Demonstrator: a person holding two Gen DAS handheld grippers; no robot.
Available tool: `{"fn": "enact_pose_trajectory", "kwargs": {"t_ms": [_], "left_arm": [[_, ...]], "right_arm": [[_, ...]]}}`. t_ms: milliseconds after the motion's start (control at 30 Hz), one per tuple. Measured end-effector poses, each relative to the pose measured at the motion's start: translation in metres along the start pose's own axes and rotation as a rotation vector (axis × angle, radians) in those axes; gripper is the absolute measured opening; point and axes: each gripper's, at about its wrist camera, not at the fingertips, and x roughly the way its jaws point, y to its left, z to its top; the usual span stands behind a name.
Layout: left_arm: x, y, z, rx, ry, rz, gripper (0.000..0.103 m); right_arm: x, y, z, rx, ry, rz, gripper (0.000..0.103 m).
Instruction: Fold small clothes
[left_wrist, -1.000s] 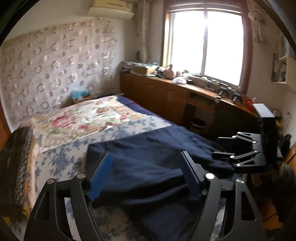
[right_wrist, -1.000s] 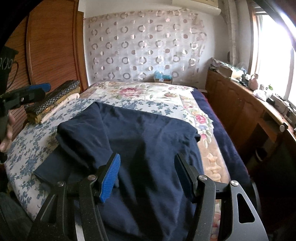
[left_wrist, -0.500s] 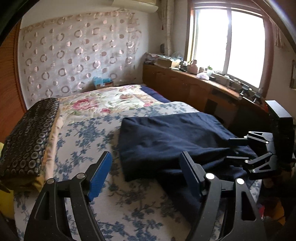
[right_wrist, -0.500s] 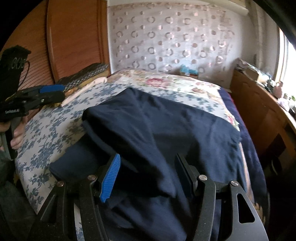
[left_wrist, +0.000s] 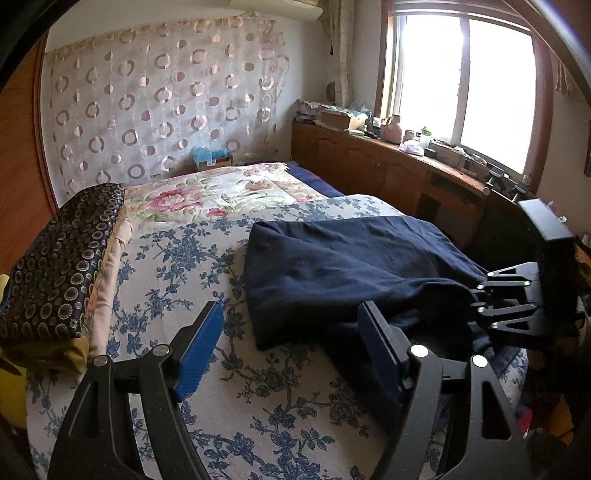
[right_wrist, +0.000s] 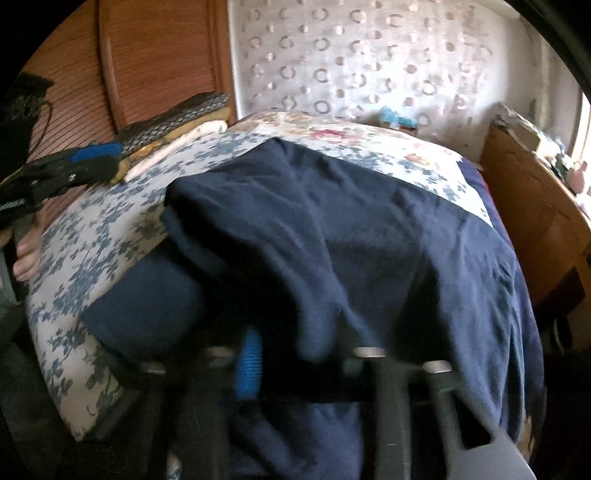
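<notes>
The right gripper (right_wrist: 291, 354) has just been closing and pinches a fold of the navy garment (right_wrist: 369, 236) spread ahead on the bed (left_wrist: 177, 258). The left gripper (left_wrist: 291, 347) gapes empty, garment by its right finger.

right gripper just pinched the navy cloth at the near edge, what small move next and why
Probably lift that edge: the right gripper has just closed on the navy cloth, while the left gripper hangs open over the bedspread beside it, holding nothing.
</notes>
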Motion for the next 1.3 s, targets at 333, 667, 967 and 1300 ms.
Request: {"fn": "enact_pose_trajectory", "kwargs": {"t_ms": [333, 667, 967, 1300], "left_arm": [[-0.003, 0.001, 0.001, -0.010, -0.016, -0.010, 0.076], [-0.004, -0.015, 0.003, 0.017, -0.020, -0.044, 0.076], [-0.003, -0.026, 0.006, 0.029, -0.018, -0.059, 0.076], [-0.006, -0.031, 0.007, 0.038, -0.028, -0.052, 0.076]], "right_arm": [[-0.076, 0.000, 0.017, 0.007, -0.203, 0.015, 0.011], [-0.135, -0.023, -0.008, 0.055, -0.221, -0.117, 0.011], [-0.116, -0.052, -0.056, 0.167, -0.049, -0.220, 0.041], [-0.116, -0.021, -0.037, 0.101, -0.128, -0.151, 0.053]]}}
